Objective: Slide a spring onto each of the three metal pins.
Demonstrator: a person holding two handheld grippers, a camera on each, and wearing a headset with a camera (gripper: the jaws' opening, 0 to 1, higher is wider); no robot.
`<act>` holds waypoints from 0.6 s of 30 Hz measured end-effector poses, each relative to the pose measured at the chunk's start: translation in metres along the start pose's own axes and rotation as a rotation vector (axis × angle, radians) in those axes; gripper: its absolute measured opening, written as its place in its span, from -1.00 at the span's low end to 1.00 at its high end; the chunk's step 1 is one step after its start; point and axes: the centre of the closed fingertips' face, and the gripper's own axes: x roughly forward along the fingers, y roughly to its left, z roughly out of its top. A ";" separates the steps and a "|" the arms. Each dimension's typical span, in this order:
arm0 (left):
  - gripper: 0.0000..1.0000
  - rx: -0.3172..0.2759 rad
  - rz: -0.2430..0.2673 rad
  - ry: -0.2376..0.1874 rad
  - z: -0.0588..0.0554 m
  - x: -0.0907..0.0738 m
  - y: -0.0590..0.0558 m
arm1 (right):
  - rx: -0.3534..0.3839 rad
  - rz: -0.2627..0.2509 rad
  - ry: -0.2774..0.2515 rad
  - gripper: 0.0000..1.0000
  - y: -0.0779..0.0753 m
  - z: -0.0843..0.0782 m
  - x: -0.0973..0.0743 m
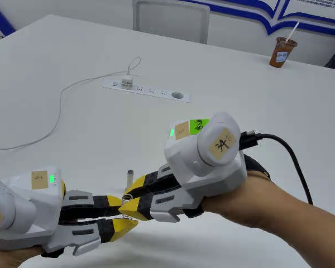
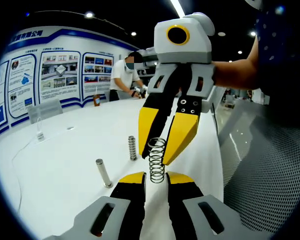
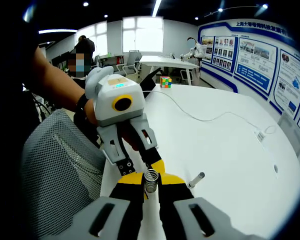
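Note:
A bare steel spring (image 2: 156, 160) stands between both grippers' yellow tips. Its lower end sits between the jaws of my left gripper (image 2: 156, 178), which are closed on it. My right gripper (image 2: 155, 152) comes in from above and pinches the upper coils. In the right gripper view the spring (image 3: 150, 180) shows end-on between that right gripper's (image 3: 151, 183) tips. Behind, a bare metal pin (image 2: 103, 172) stands upright on the white table, and a second pin (image 2: 132, 147) carries a spring. In the head view the two grippers meet tip to tip near an upright pin (image 1: 130, 178).
A white power strip (image 1: 145, 89) with a thin cable (image 1: 61, 106) lies mid-table. A drink cup with a straw (image 1: 282, 51) stands at the far right, a chair (image 1: 170, 19) behind the table. A mesh chair (image 3: 55, 165) is close to me.

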 end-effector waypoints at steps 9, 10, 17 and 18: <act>-0.36 -0.029 0.066 0.003 -0.002 -0.013 0.017 | 0.006 -0.022 0.000 -0.77 -0.007 0.000 -0.002; -0.33 -0.031 0.072 0.003 -0.002 -0.014 0.018 | 0.008 -0.023 -0.002 -0.77 -0.008 0.000 -0.002; -0.14 -0.052 0.124 0.002 -0.004 -0.023 0.031 | 0.019 -0.062 -0.014 -0.77 -0.023 0.004 -0.007; -0.10 -0.053 0.128 0.002 -0.004 -0.024 0.032 | 0.021 -0.066 -0.015 -0.77 -0.024 0.005 -0.008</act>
